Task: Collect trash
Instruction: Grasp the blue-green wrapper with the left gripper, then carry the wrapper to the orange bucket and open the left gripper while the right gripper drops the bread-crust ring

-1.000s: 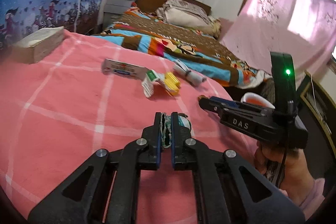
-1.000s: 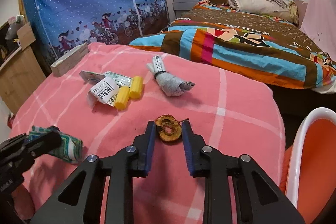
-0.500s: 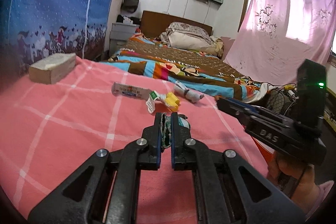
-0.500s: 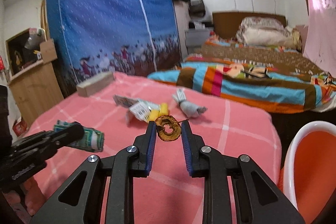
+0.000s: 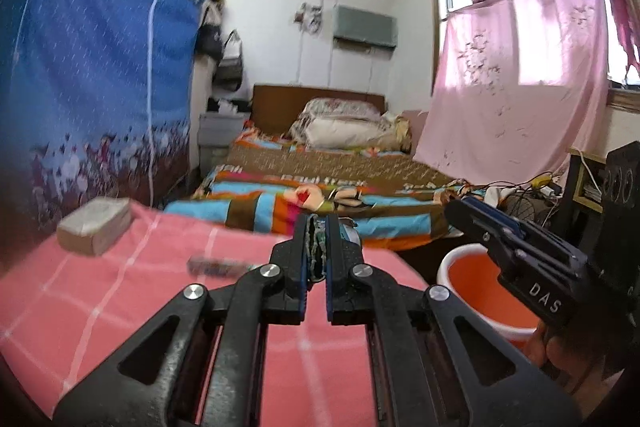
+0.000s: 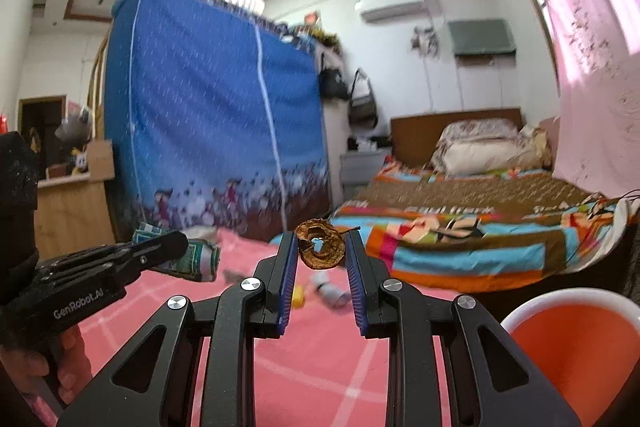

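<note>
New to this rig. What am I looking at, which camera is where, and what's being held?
No robot arm: a person carries a two-finger hand-held gripper in each hand, each with a fisheye camera looking along its fingers.

Left view: the left hand-held gripper is shut on a crumpled green wrapper. Right view: the right hand-held gripper is shut on a dried brown ring-shaped scrap.

Both are lifted above the pink checked cloth. An orange bin with a white rim stands to the right. A yellow piece and a grey wad lie blurred on the cloth.

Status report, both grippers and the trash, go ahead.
Left gripper shut on crushed can. Right gripper shut on dried fruit ring. Orange bin unobstructed.
</note>
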`<action>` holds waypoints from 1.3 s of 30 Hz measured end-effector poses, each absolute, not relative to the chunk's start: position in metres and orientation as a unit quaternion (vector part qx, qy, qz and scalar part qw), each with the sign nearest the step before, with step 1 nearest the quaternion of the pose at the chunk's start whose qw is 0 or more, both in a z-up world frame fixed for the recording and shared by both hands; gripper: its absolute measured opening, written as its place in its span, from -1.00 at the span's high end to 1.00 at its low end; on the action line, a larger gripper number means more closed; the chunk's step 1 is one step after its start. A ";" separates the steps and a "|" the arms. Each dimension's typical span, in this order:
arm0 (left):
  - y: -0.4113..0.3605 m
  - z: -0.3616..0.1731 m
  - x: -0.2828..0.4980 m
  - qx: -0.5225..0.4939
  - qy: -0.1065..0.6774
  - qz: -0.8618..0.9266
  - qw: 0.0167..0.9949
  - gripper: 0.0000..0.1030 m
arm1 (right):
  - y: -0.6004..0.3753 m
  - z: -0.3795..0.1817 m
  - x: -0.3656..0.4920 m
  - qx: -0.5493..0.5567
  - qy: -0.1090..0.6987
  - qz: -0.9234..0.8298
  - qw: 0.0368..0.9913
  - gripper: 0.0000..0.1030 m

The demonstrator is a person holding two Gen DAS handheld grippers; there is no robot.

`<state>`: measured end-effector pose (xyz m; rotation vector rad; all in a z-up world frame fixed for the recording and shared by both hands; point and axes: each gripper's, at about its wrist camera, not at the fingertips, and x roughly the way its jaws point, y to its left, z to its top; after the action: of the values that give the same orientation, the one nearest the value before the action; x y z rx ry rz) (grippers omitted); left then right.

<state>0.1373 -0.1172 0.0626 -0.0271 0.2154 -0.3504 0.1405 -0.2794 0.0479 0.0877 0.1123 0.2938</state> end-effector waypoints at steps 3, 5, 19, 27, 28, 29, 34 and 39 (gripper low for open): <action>-0.134 0.072 0.132 0.002 0.085 -0.190 0.978 0.80 | -0.294 0.053 0.135 0.049 0.042 0.127 0.990 0.57; -0.145 0.077 0.130 0.013 0.071 -0.199 0.977 0.80 | -0.306 0.055 0.131 0.057 0.033 0.115 0.991 0.57; -0.239 0.083 0.125 0.032 0.057 -0.301 0.951 0.79 | -0.404 0.049 0.096 0.135 0.013 0.006 0.991 0.57; -0.276 0.069 0.139 0.015 0.115 -0.337 0.935 0.79 | -0.430 0.041 0.089 0.143 0.033 -0.045 0.988 0.56; -0.280 0.068 0.142 0.013 0.123 -0.339 0.932 0.79 | -0.432 0.040 0.089 0.145 0.037 -0.050 0.987 0.56; -0.283 0.066 0.146 0.010 0.135 -0.342 0.930 0.79 | -0.434 0.039 0.090 0.147 0.039 -0.053 0.987 0.56; -0.302 0.057 0.159 0.001 0.174 -0.352 0.920 0.78 | -0.445 0.032 0.095 0.159 0.063 -0.072 0.983 0.56; -0.315 0.050 0.168 -0.007 0.203 -0.357 0.912 0.76 | -0.454 0.027 0.098 0.171 0.082 -0.086 0.978 0.55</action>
<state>0.1678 -0.3153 0.0496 -0.0138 0.4193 -0.7352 0.0975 -0.4543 0.0268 0.3443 0.1652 -0.1731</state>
